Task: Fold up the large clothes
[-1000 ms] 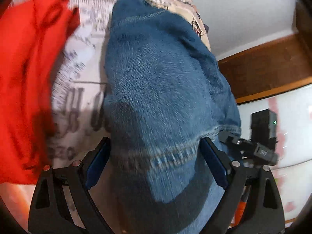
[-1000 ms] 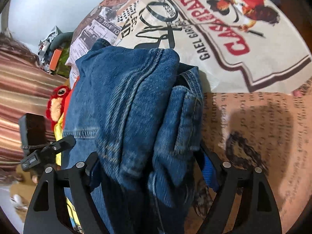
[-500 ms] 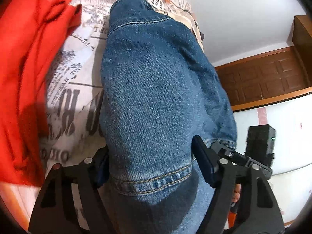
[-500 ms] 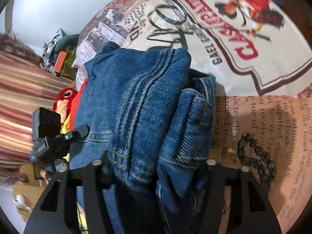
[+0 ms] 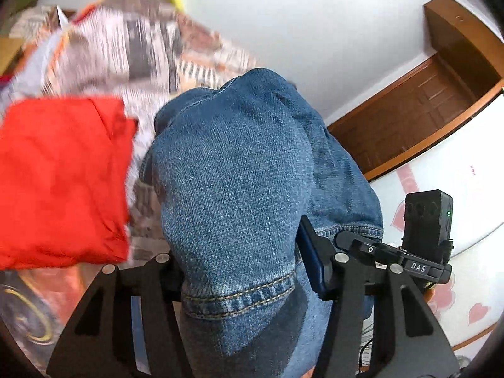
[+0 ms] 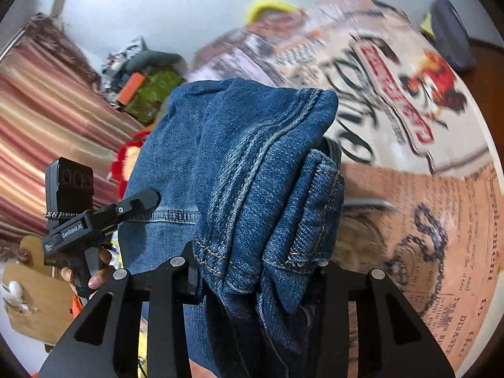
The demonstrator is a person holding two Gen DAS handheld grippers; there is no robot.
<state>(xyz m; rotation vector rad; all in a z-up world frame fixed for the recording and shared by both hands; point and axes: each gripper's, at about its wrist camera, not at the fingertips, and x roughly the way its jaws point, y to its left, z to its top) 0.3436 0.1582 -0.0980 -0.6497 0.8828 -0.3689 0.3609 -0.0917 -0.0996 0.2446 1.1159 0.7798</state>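
Printed bedspread [image 6: 409, 100] | jeans [image 5: 239, 189] clamped in left tool [image 5: 242, 271] | right tool [image 6: 255, 271] likewise

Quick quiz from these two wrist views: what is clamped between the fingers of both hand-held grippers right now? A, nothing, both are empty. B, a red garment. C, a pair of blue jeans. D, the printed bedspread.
C: folded blue denim jeans fill the gap of the left hand-held gripper and the right hand-held gripper, while the red garment lies apart on the printed bedspread.
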